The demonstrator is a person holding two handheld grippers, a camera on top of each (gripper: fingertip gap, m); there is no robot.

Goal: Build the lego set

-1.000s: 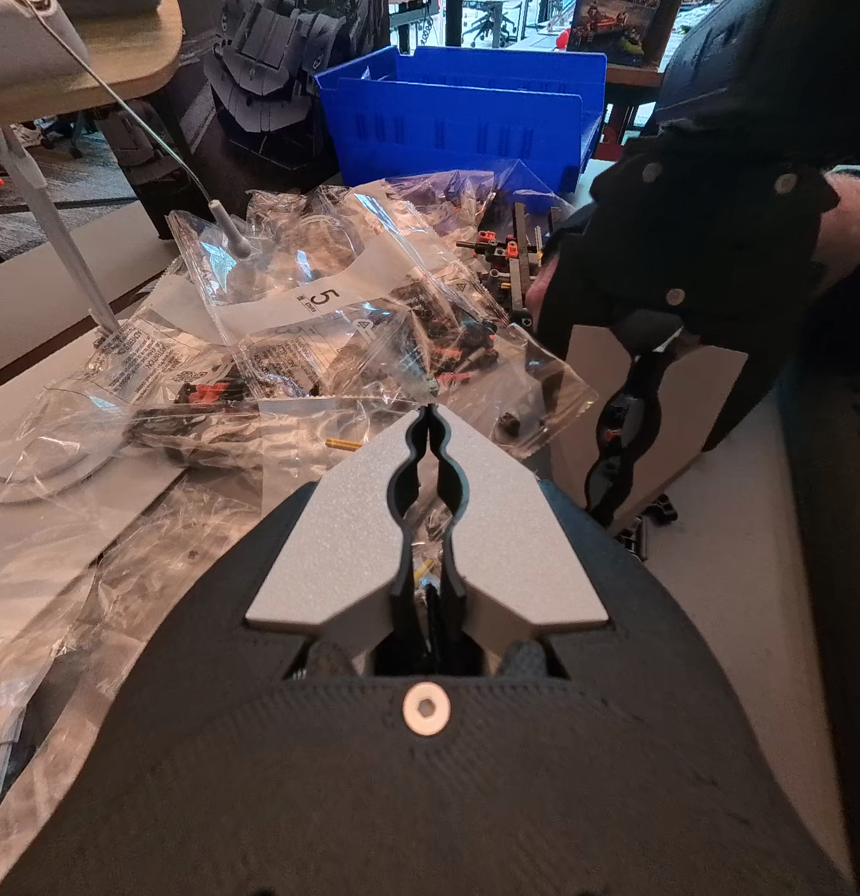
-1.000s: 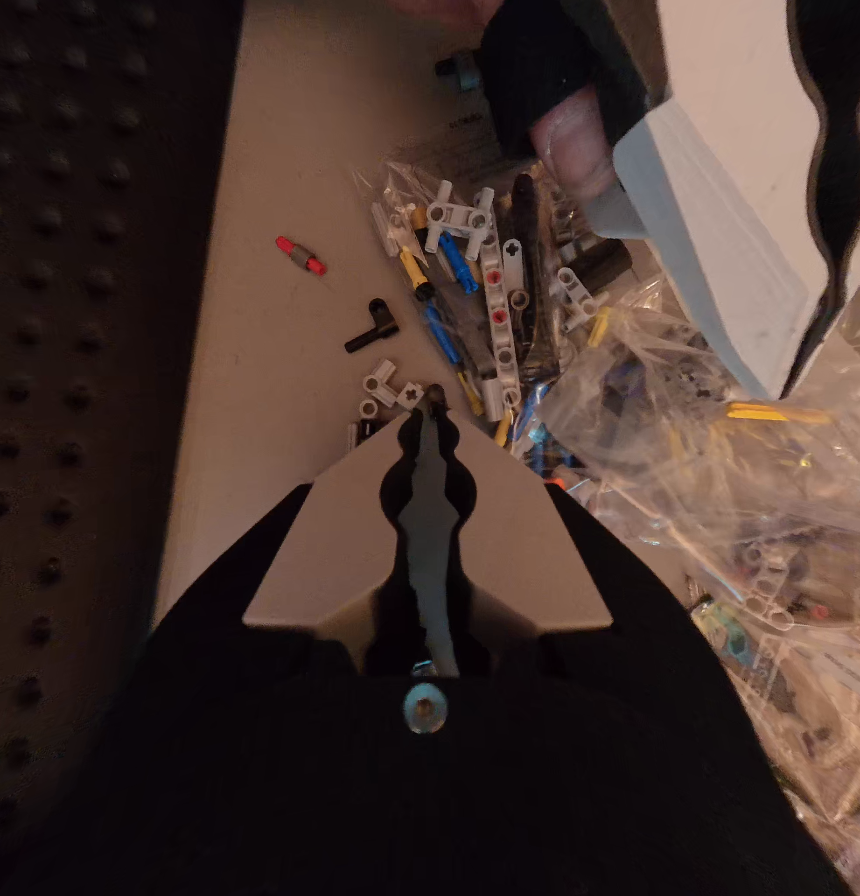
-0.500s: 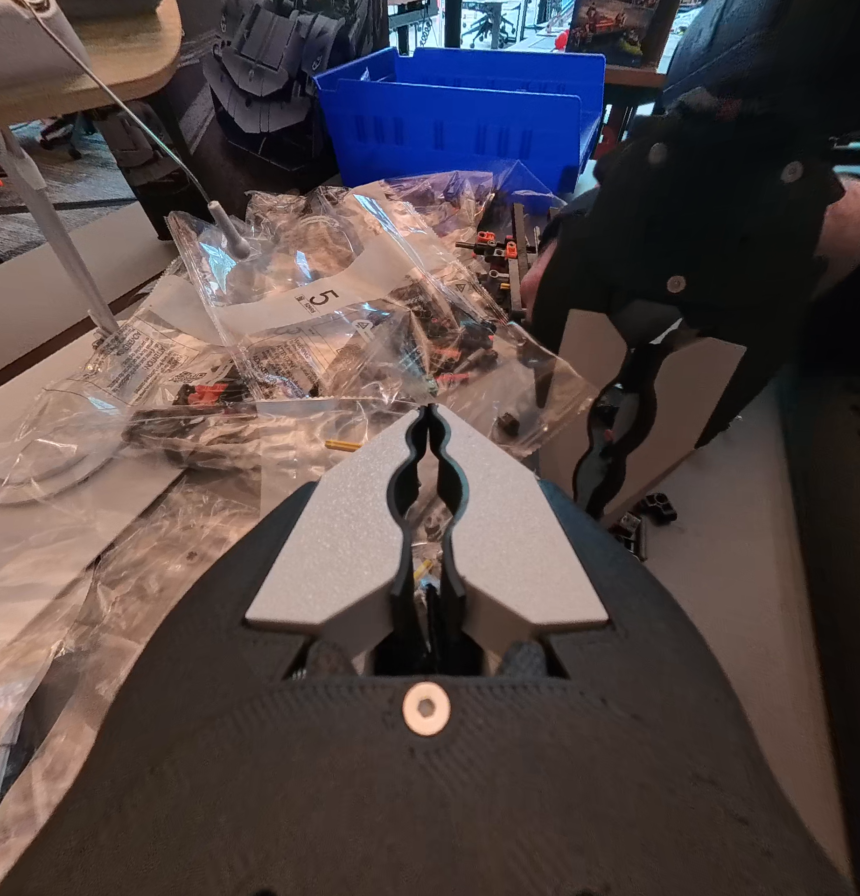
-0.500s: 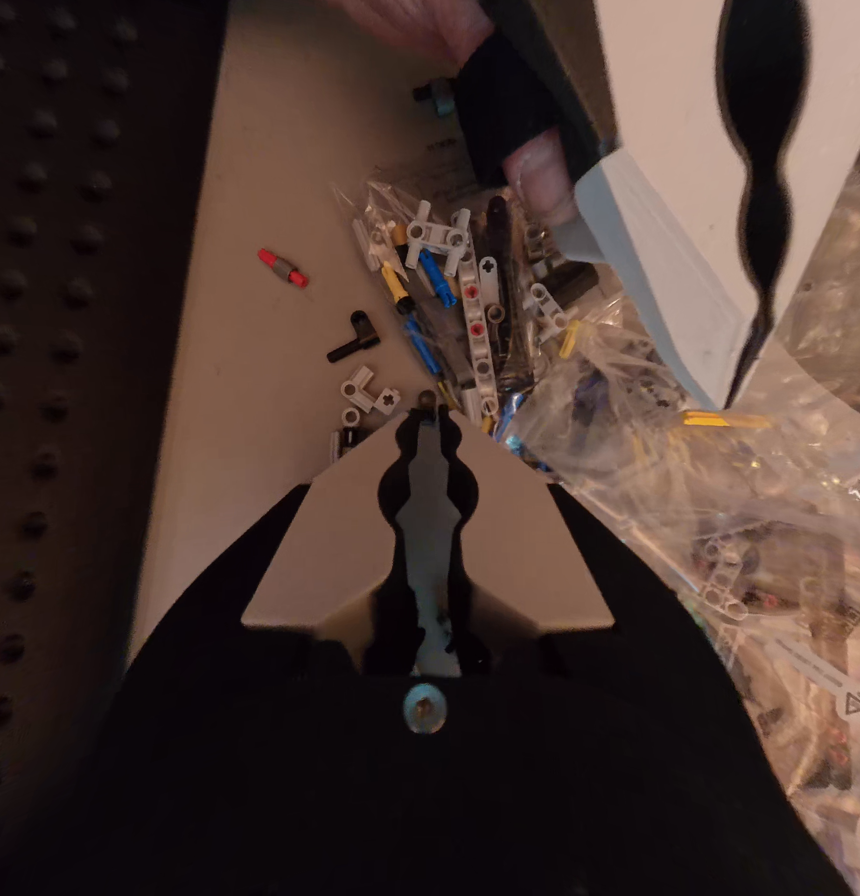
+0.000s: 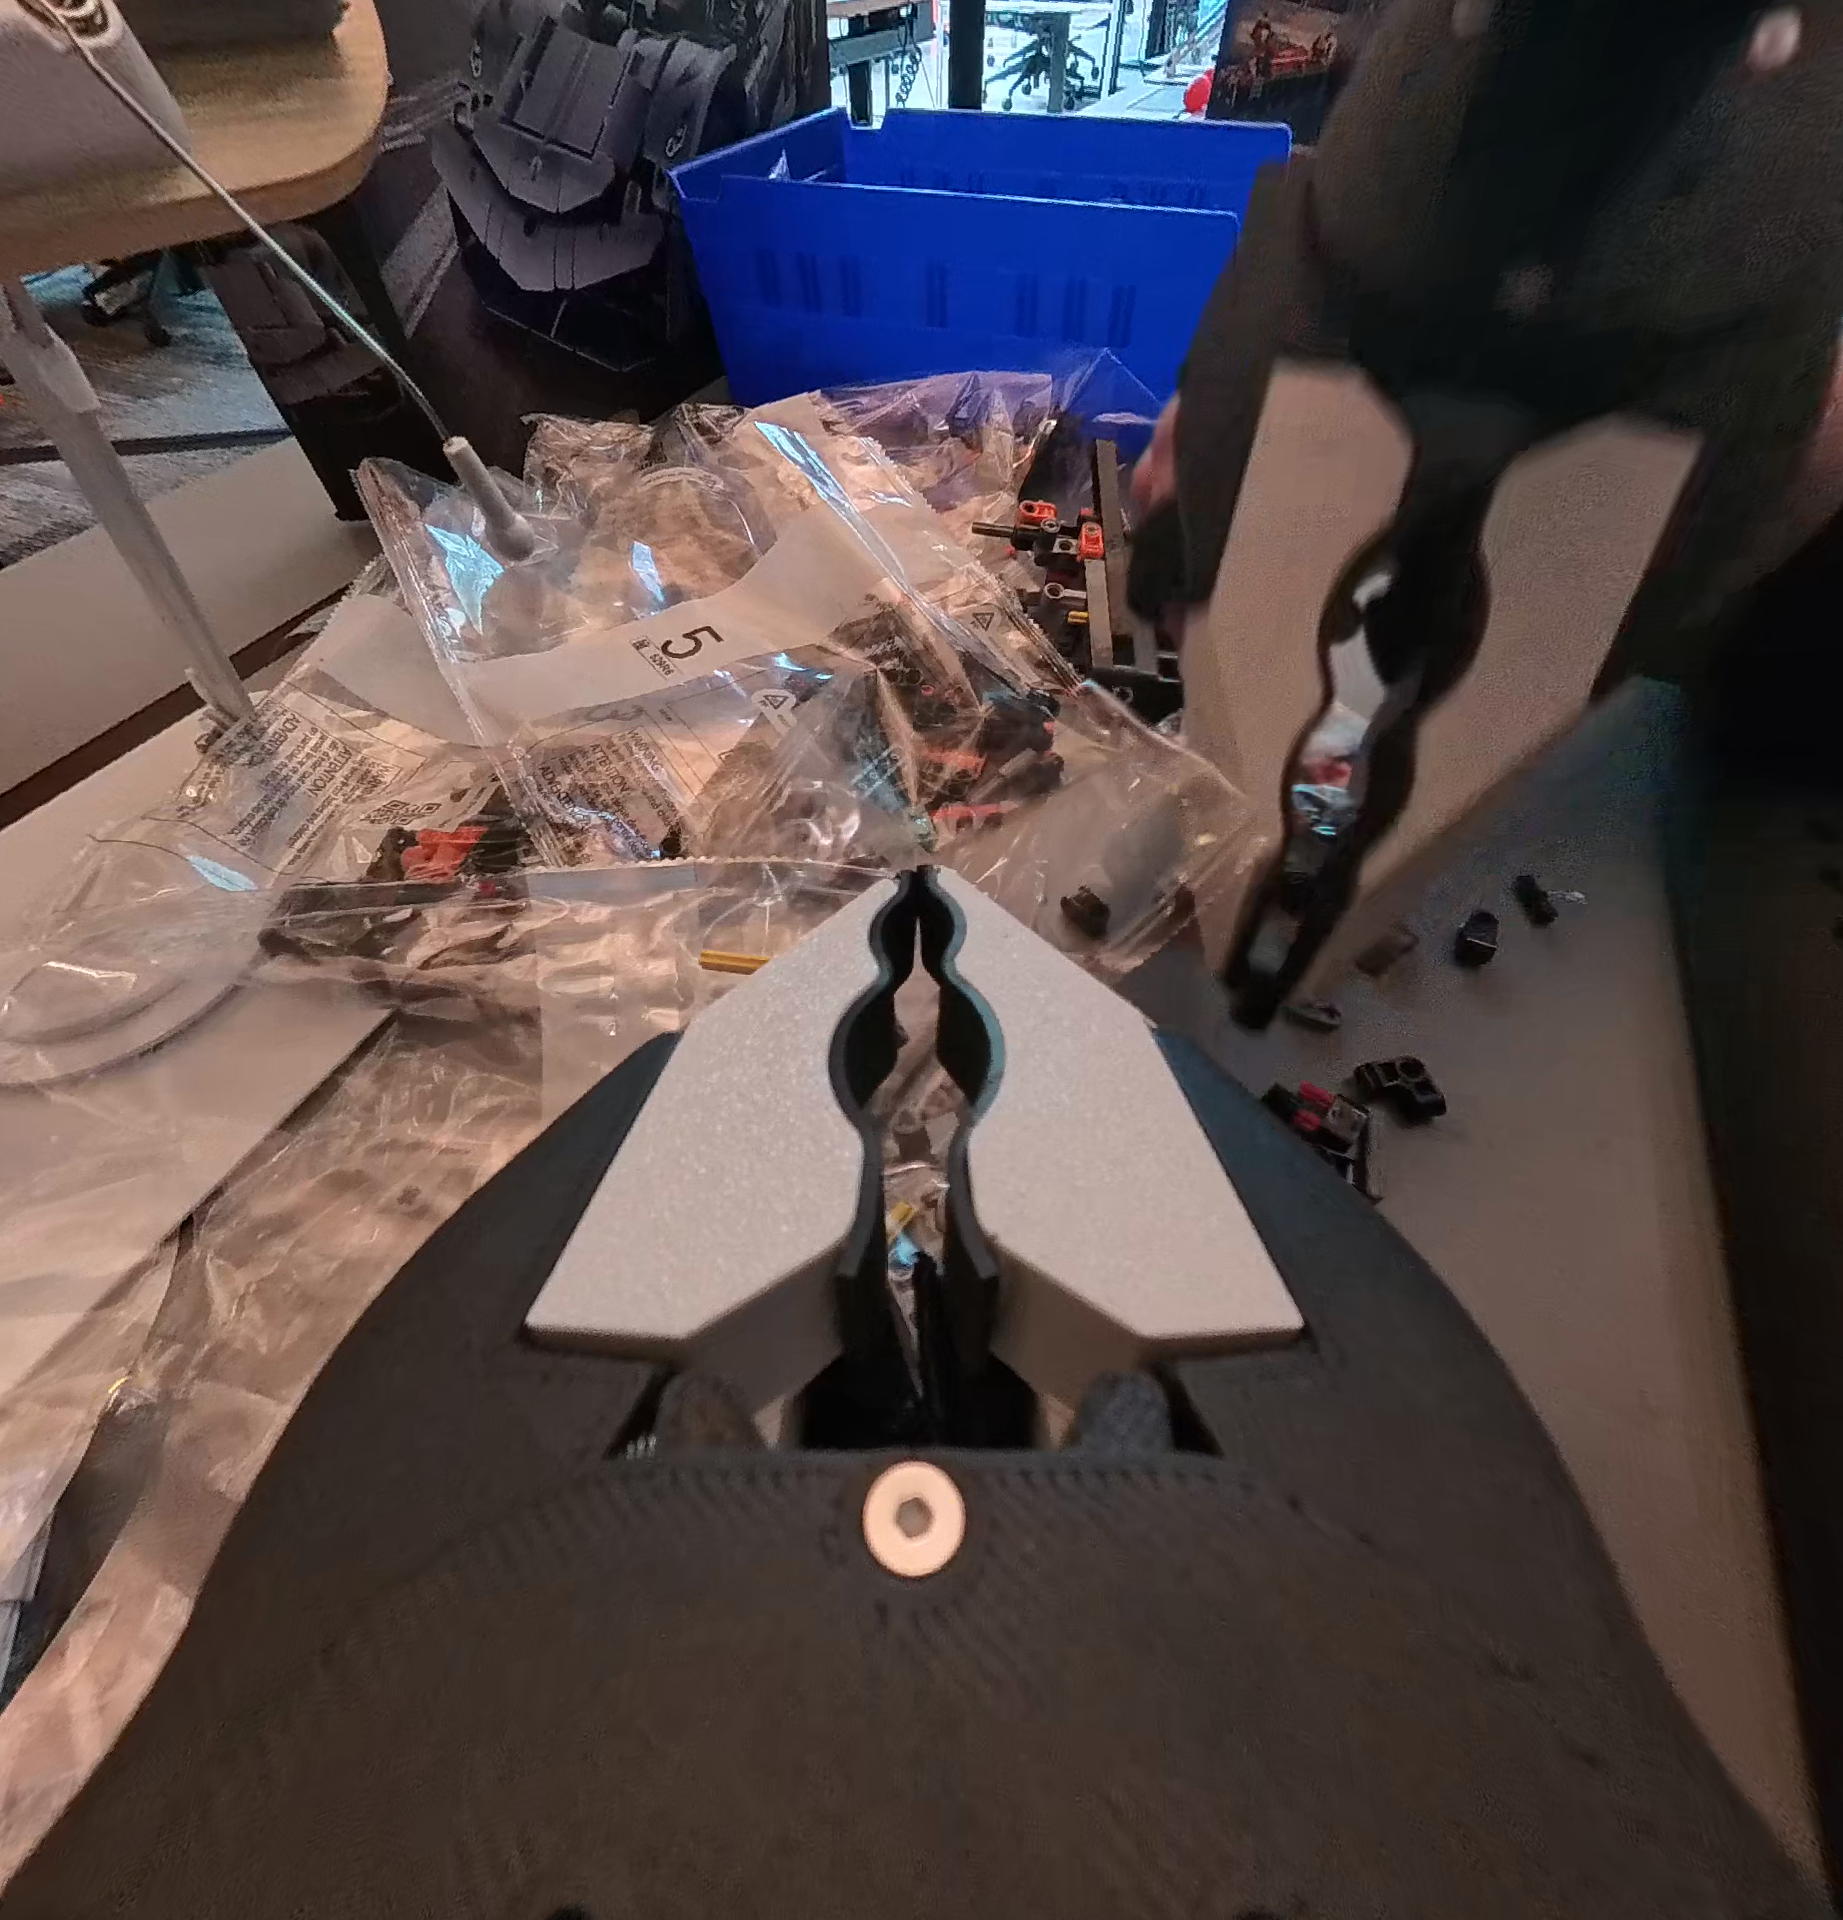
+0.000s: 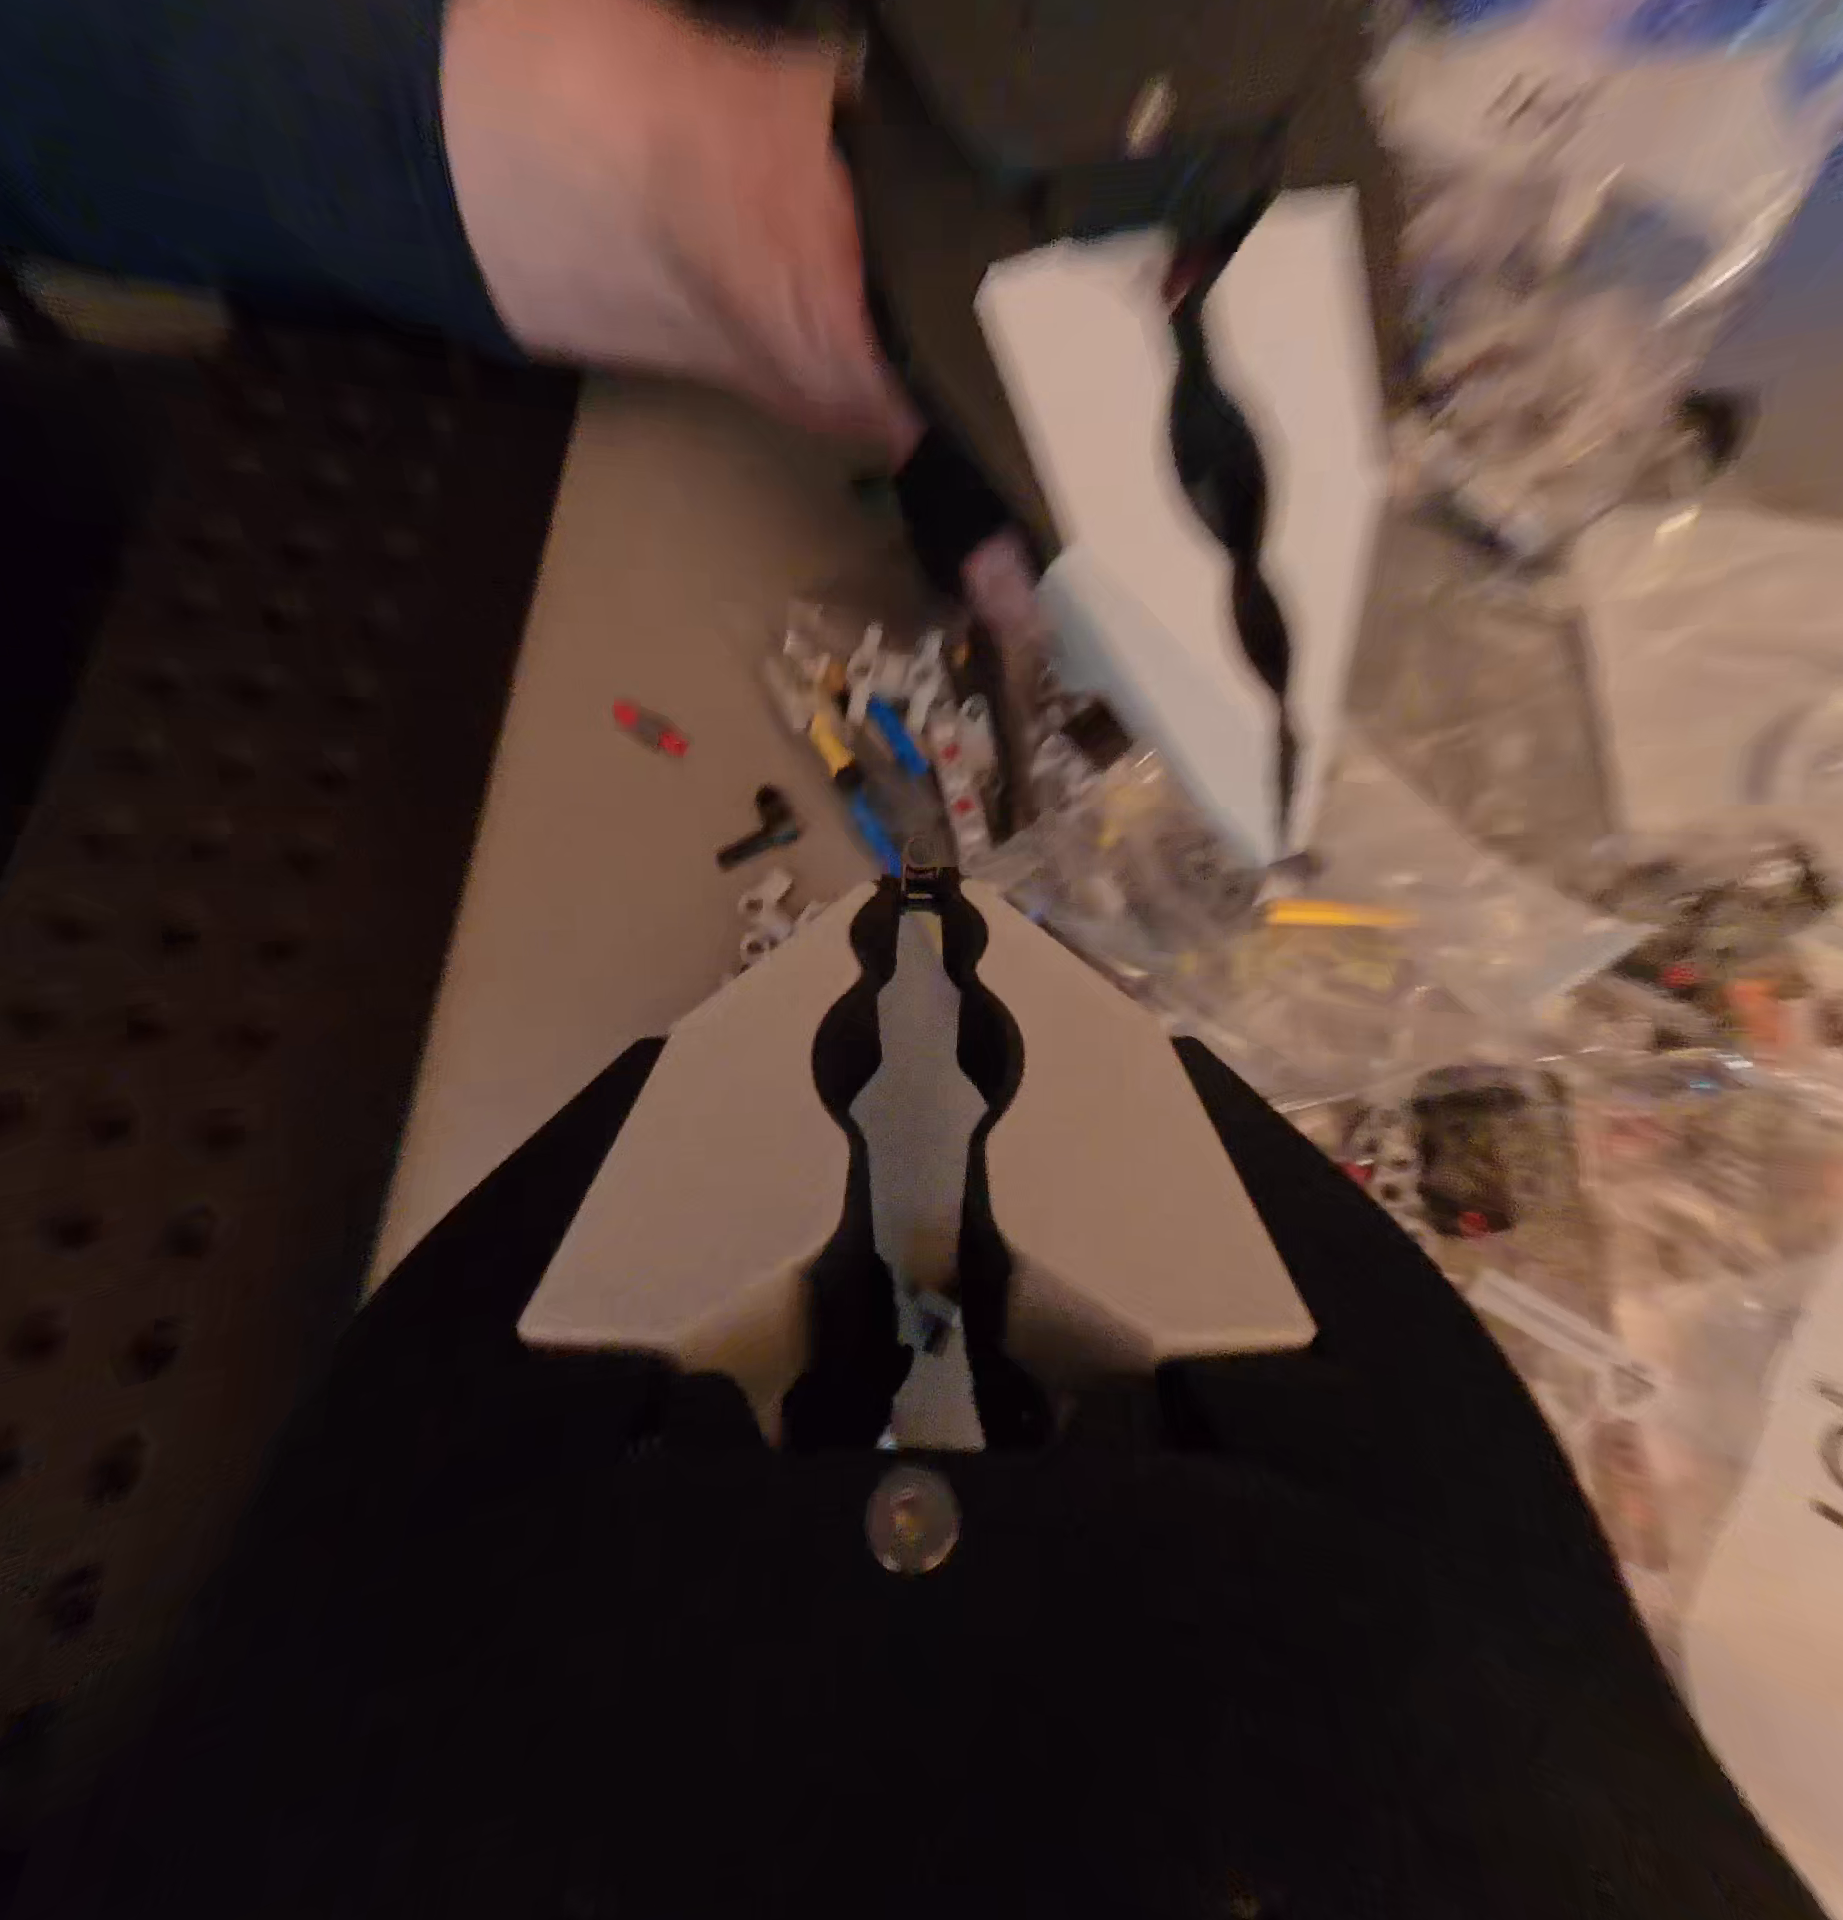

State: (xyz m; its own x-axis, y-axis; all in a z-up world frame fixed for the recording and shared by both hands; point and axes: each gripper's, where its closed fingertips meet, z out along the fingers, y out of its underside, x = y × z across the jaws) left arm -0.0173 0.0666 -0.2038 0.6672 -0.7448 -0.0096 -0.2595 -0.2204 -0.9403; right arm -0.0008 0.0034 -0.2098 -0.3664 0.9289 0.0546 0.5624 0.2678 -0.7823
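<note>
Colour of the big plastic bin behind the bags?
Blue; the big plastic bin shows best in the left wrist view.

Left wrist view: bright, daylight from far windows; glare on clear plastic bags (image 5: 688, 665); right gripper (image 5: 1301, 935) motion-blurred at right. Right wrist view: dim, warm cast, heavy motion blur throughout. Wide-angle bending at edges in both.

Ahead of you the pale counter (image 5: 1582, 1351) runs back to a blue plastic bin (image 5: 958, 281). To your left stands a wooden side table (image 5: 231, 156) over grey carpet (image 5: 158, 384). Daylight comes through windows (image 5: 1083, 52) at the far end, where office chairs (image 5: 1031, 57) stand. A dark studded mat (image 6: 221, 831) borders the counter's right edge.
</note>
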